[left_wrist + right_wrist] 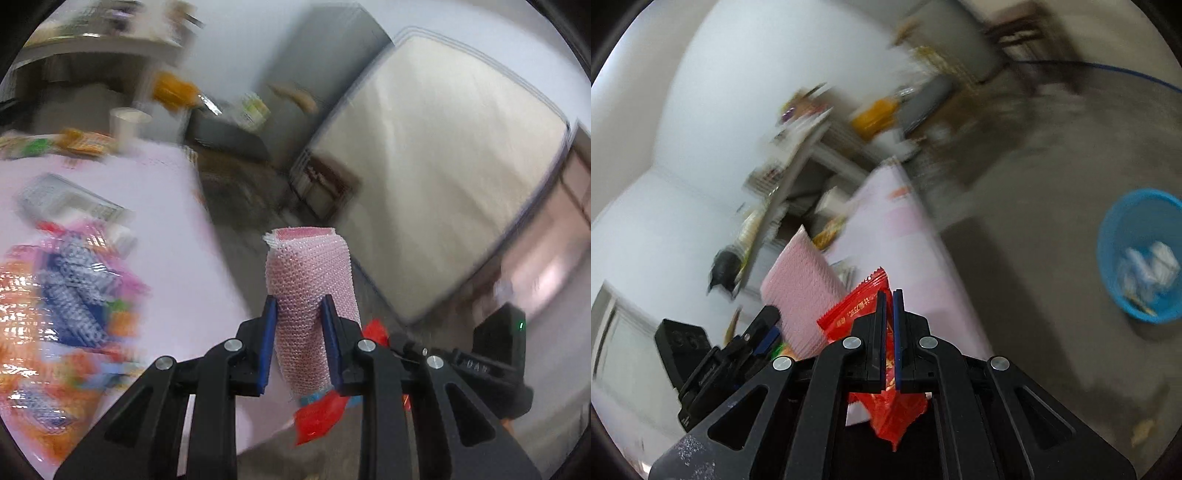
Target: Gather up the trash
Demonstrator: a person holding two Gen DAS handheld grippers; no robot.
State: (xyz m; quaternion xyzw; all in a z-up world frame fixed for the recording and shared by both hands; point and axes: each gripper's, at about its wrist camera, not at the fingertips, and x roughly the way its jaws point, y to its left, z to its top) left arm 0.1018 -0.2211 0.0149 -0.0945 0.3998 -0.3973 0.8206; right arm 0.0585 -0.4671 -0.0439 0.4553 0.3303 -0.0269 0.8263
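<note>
My left gripper point(298, 308) is shut on a folded pink textured sheet point(310, 280), which stands up between the blue pads. The same pink sheet point(799, 291) shows at the left of the right wrist view. My right gripper point(889, 295) is shut on a red snack wrapper point(849, 310), which hangs out below the jaws; a piece of that red wrapper point(317, 417) shows low in the left wrist view. A blue waste basket point(1141, 254) with pale scraps inside stands on the floor to the right, apart from both grippers.
A table with a pale pink cloth point(166, 206) carries colourful packets point(70, 291), a clear tray point(70, 199) and a paper cup point(127, 123). A large white panel point(443, 158) leans at the right. Shelves with clutter point(798, 147) stand behind the table. The floor point(1034, 184) is grey concrete.
</note>
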